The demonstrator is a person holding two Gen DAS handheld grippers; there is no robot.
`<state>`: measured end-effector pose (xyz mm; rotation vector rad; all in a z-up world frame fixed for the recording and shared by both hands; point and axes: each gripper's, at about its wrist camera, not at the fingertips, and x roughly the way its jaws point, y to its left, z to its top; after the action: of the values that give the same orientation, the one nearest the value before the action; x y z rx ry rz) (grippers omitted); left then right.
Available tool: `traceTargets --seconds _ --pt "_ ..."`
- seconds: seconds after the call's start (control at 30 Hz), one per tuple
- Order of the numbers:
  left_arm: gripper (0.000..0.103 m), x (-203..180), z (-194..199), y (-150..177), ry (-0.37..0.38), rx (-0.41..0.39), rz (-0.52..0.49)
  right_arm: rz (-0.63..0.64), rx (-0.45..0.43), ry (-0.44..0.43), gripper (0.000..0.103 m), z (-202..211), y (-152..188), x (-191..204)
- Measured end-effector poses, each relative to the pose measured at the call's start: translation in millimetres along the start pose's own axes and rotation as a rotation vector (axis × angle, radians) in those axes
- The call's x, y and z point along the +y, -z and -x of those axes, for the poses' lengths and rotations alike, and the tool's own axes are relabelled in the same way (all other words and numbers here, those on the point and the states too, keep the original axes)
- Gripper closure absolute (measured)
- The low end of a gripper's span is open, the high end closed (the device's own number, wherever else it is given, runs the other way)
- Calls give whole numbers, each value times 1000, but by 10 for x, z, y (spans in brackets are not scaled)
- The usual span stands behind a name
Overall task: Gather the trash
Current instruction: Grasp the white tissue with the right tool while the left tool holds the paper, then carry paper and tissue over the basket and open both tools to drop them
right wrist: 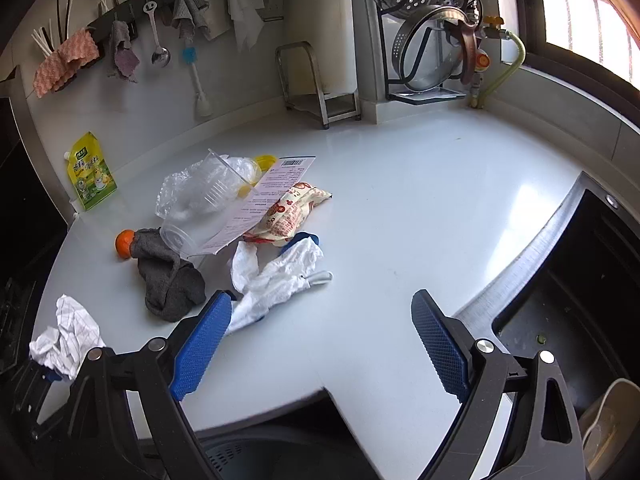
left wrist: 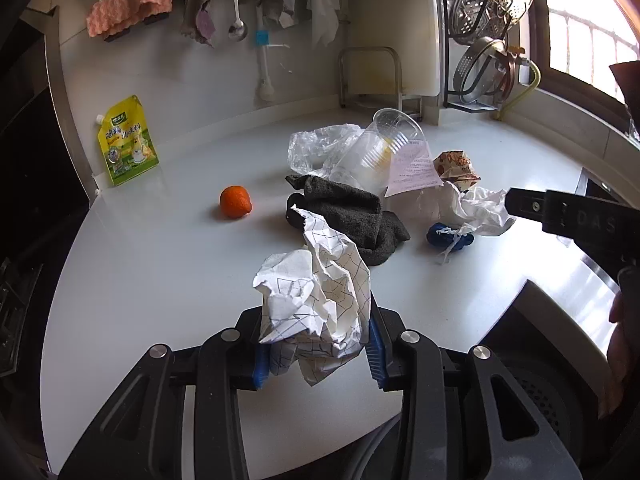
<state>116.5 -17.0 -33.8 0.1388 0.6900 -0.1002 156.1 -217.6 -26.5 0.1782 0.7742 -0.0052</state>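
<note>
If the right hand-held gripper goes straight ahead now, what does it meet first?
Probably nothing close: the open right hand-held gripper faces bare white countertop. The crumpled white tissue lies just left of that line; depth is unclear.

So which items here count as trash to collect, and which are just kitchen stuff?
Trash:
crumpled grid paper, held in left gripper
white tissue
clear plastic cup
receipt
snack wrapper
plastic bag

Not trash:
orange
grey cloth
yellow seasoning pouch
</note>
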Motion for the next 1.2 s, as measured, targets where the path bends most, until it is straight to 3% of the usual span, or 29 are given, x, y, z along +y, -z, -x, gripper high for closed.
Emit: traceTargets --seconds 0.37,0.53,0.6,0.67,1.2 --pt "66 43 -26 15 7 6 14 48 66 68 20 -393 -55 146" --pt "66 55 -31 38 8 13 19 73 66 61 48 -385 -29 184" --pt "66 57 -27 42 9 13 20 81 72 54 71 -379 -13 191" --pt "66 61 -17 48 11 13 22 73 83 40 82 -373 -9 174" --pt "66 43 230 88 40 -8 34 35 -23 64 90 319 59 -13"
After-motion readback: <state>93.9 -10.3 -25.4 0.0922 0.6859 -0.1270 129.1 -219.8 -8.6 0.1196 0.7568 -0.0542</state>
